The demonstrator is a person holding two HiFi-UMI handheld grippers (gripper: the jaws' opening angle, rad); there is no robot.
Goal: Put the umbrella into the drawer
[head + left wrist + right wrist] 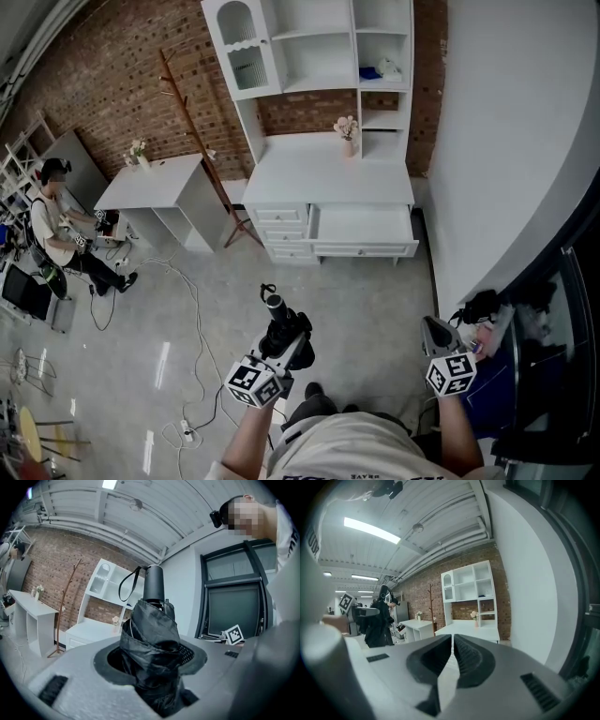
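A folded black umbrella [278, 325] with a black handle and wrist strap stands upright in my left gripper [287, 345], low in the head view. In the left gripper view the umbrella [151, 639] fills the space between the jaws, and my left gripper [152, 665] is shut on its crumpled fabric. Straight ahead, the white cabinet [328, 178] has its wide right drawer [364, 230] pulled open, showing a bare white inside. My right gripper [434, 330] hangs at the lower right. Its jaws meet with nothing between them, pointing toward the cabinet [471, 630] in the right gripper view [453, 644].
A vase of flowers [348, 133] stands on the cabinet top under a white shelf unit [309, 42]. A wooden coat stand [199, 141] and a white desk [155, 183] are to the left, where a person [54, 230] sits. Cables [192, 323] trail over the floor. A black bag [482, 305] lies by the right wall.
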